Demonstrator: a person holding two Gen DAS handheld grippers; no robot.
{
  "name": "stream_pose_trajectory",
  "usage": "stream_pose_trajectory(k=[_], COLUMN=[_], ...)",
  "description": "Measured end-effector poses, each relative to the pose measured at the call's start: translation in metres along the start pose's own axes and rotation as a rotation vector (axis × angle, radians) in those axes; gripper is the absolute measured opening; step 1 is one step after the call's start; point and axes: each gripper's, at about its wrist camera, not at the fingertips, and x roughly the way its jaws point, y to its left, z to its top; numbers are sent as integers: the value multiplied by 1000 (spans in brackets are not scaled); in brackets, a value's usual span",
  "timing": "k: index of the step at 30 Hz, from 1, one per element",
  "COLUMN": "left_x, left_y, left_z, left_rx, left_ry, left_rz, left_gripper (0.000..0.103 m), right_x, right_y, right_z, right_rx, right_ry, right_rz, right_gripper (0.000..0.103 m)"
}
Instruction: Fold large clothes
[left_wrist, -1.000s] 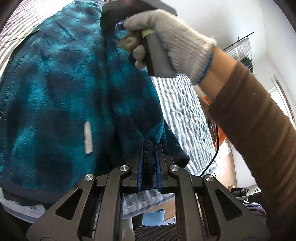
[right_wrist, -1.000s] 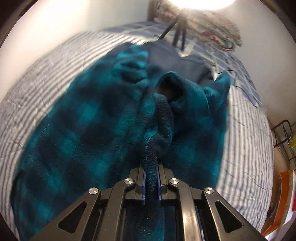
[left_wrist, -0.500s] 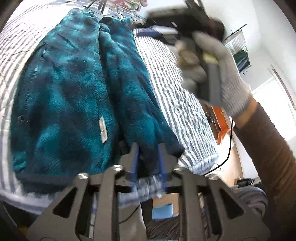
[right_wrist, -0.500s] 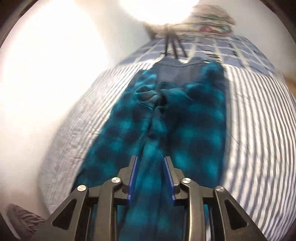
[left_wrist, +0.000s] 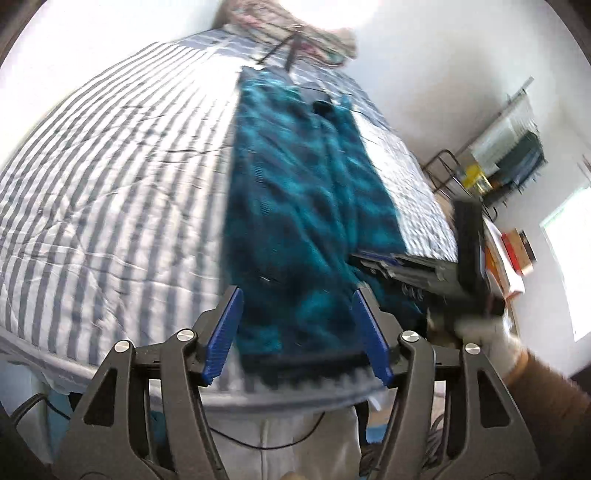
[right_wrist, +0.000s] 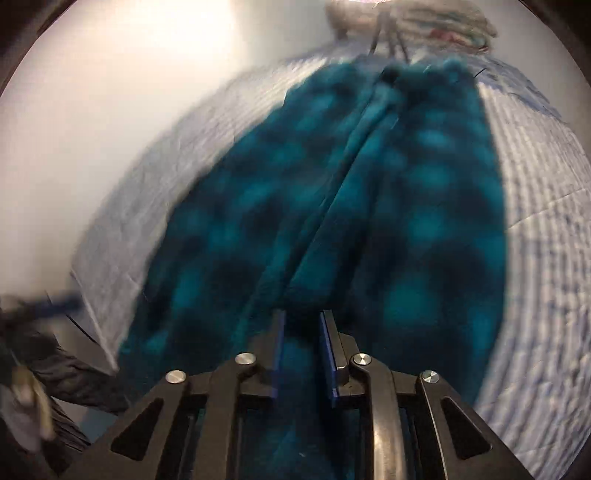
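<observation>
Striped bedding covers the bed (left_wrist: 110, 192), with a pile of folded laundry (left_wrist: 295, 33) at its far end by the white wall. On it the teal plaid fleece garment (left_wrist: 303, 206) lies as a long narrow strip running from the near edge toward the far end, both sides turned in to meet along a centre seam; I judge the lengthwise folds done and the crosswise fold, near hem to far end, still left. My left gripper (left_wrist: 295, 332) is opening, its jaws wide, and nothing is clamped: the garment's dark near hem sits below and between the blue pads, apart from them. My right gripper (right_wrist: 301, 350) stands narrowly parted and closing; fleece shows in the gap, but blur keeps me from telling whether the pads press it. Garment centre seam runs straight out from that gripper.
</observation>
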Motion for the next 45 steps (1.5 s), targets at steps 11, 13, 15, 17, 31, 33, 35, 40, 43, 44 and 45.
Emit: stream_pose_trajectory(k=[11, 13, 15, 17, 31, 33, 35, 40, 43, 44, 45], left_x=[58, 59, 64, 67, 24, 33, 49, 55, 62, 64, 68], left_y=[56, 58, 59, 58, 41, 42, 42, 47, 47, 46, 45], left_z=[-16, -21, -22, -22, 0, -4, -12, -25, -33, -33, -32], left_rx=[-241, -258, -273, -274, -177, -172, -175, -216, -204, -202, -200], left_ry=[206, 217, 229, 228, 135, 157, 189, 211, 231, 232, 249], left_rz=[-104, -146, -172, -185, -145, -127, -117, -153, -171, -178, -188], left_gripper=[65, 65, 65, 56, 9, 9, 12, 64, 61, 49, 41], right_x=[-93, -89, -80, -70, -66, -53, -45, -46, -39, -35, -32], right_y=[-60, -80, -96, -103, -70, -76, -77, -74, -81, -83, -86], right_z=[-42, -53, -71, -87, -88, -95, -100, -97, -100, -102, -103], right_rx=[186, 247, 329, 393, 398, 425, 422, 381, 405, 419, 432], right_ry=[-113, -83, -54, -35, -39, 2, 16, 10, 31, 37, 38], right_rz=[-34, -10, 80, 175, 342, 340, 315, 288, 339, 365, 398], right_gripper=[59, 61, 61, 61, 7, 7, 8, 50, 51, 51, 50])
